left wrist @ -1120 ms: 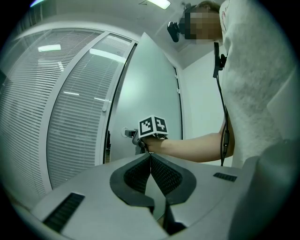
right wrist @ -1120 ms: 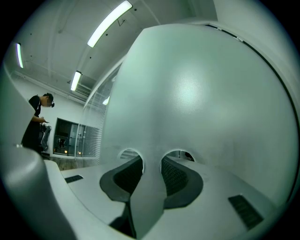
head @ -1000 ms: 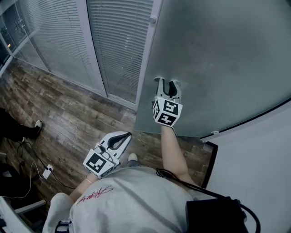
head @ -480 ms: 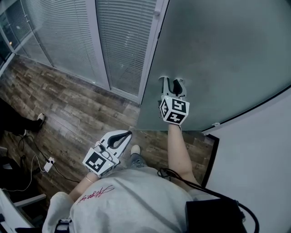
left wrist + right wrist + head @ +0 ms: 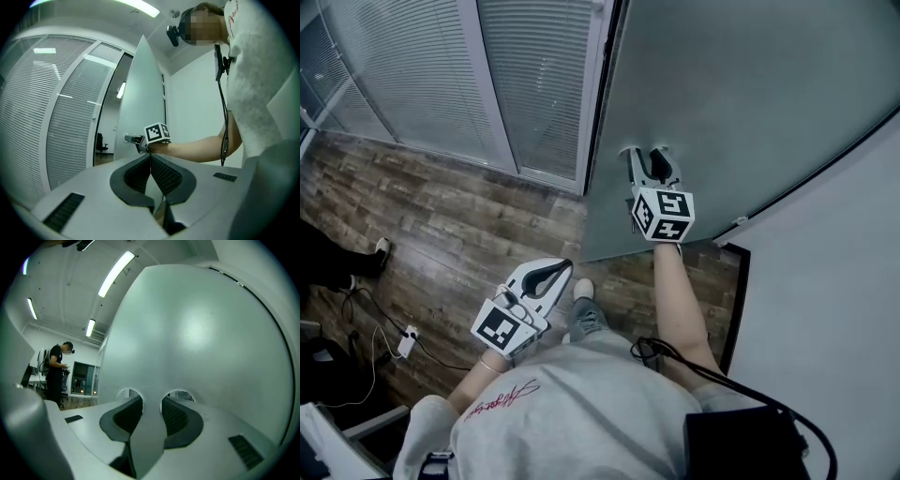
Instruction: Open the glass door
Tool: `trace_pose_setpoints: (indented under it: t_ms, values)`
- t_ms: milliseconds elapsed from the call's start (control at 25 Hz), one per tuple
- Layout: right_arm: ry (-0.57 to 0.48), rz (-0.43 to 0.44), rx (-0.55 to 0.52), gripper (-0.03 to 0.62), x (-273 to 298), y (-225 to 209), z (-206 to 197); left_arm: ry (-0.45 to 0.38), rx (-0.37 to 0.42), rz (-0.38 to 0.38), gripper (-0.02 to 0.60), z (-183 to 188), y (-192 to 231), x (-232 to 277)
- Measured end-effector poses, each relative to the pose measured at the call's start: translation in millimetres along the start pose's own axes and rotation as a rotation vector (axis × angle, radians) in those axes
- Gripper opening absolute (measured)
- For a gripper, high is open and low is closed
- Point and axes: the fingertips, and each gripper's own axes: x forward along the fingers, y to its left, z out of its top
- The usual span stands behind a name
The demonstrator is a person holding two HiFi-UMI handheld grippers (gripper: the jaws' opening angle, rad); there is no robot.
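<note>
Two hand-held grippers are in play, but only one is working. Nearest the body, the left hand-held gripper [image 5: 565,268] hangs idle over the wooden floor [image 5: 459,216] with its jaws closed on nothing, and it is best kept there, clear of the swing. Ahead of it, the right hand-held gripper [image 5: 647,156] is held level with its jaws spread, nothing between them, and both tips set against the frosted face of the glass door [image 5: 750,84]. It reads as a push, not a grasp. The door stands ajar, its free edge [image 5: 598,122] parted by a dark gap from the blind-covered glass wall [image 5: 534,84], and it joins the white wall [image 5: 834,309] on the far side. To finish well, both tips should probably press evenly and square to the pane, since smooth glass would let a slanted tip skid. The contact already sits towards the free edge, which should give good leverage. Stepping forward with the door looks wiser than overreaching. Beyond the gap, another person [image 5: 56,369] stands well away.
</note>
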Motion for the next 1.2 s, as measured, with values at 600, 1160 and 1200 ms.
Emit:
trace_pose_setpoints:
  t_ms: [600, 1160, 1200]
  values:
    - [0.007, 0.053, 0.000, 0.133, -84.5, 10.6, 1.4, 0.050, 0.007, -0.063, 0.017, -10.1, -36.2, -4.4]
    - [0.008, 0.154, 0.006, 0.132, -167.5, 19.2, 5.6, -0.005, 0.012, -0.030, 0.017, 1.6, -115.9, 13.0]
    - [0.005, 0.159, 0.006, 0.132, -175.2, 19.5, 6.1, -0.003, 0.013, -0.028, 0.017, 0.2, -124.5, 12.7]
